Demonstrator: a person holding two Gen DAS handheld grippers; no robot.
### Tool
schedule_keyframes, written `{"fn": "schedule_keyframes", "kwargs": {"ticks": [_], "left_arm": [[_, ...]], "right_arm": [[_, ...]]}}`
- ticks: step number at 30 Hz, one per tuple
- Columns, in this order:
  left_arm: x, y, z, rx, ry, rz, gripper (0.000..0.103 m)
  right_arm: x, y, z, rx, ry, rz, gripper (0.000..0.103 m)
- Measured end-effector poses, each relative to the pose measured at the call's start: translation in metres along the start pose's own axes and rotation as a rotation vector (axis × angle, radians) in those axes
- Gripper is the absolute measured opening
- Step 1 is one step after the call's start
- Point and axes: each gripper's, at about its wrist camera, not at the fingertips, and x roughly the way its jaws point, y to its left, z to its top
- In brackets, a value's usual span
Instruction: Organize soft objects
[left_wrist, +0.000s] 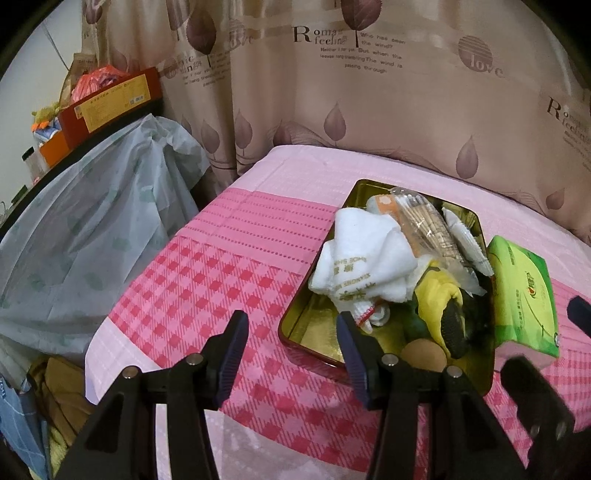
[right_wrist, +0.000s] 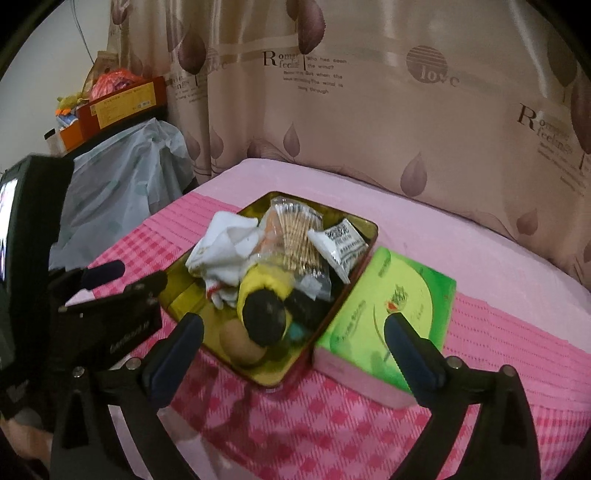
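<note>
Black two-finger left gripper (left_wrist: 293, 334) fills the bottom of its own view, jaws spread apart with nothing between them, hovering over the near left corner of a gold rectangular metal tin (left_wrist: 310, 321). Nearest in the right wrist view is the black right gripper (right_wrist: 295, 334), jaws wide and empty, one finger over the tin's near edge and the other over a green soft pack of tissues (right_wrist: 391, 314). That pack lies on the cloth just beside the tin's right wall; whether they touch cannot be told. Inside the tin sits a loose heap: a crumpled white cloth with gold lettering (left_wrist: 354, 258), a clear plastic bag of cotton swabs (right_wrist: 299, 236), a small white sachet with black print (right_wrist: 341, 243), a yellow soft toy with a black end (right_wrist: 264, 295) and a round tan sponge-like pad (right_wrist: 240, 345) at the near edge. Tin and tissue pack rest on a surface covered by a pink cloth (left_wrist: 207, 280) with a red-and-pink check pattern and paler pink borders. Behind it hangs a beige curtain printed with mauve leaves and English words (left_wrist: 369, 92). To the left, a pale translucent plastic sheet (left_wrist: 92, 221) drapes over furniture, and above it sits a red and yellow cardboard box (left_wrist: 110, 103) amid clutter against a white wall.
</note>
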Motion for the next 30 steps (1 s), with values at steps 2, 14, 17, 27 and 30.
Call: {"fn": "schedule_keyframes", "kwargs": {"ticks": [2,14,17,27,30], "left_arm": [[0.000,-0.001,0.001,0.004,-0.002,0.000,0.051],[-0.001,-0.004,0.000,0.012,-0.004,0.001,0.051],[-0.001,-0.005,0.000,0.016,-0.002,-0.002,0.051],[-0.002,-0.008,-0.001,0.027,-0.005,-0.009,0.051],[-0.002,-0.008,-0.001,0.028,-0.005,-0.010,0.051]], "right_arm": [[-0.003,0.000,-0.005,0.008,0.001,-0.018,0.100],[0.001,0.004,-0.022,0.013,0.047,-0.047,0.100],[0.002,0.004,-0.024,0.017,0.051,-0.047,0.100],[0.008,0.007,-0.027,0.019,0.071,-0.041,0.100],[0.008,0.008,-0.027,0.019,0.070,-0.043,0.100]]}}
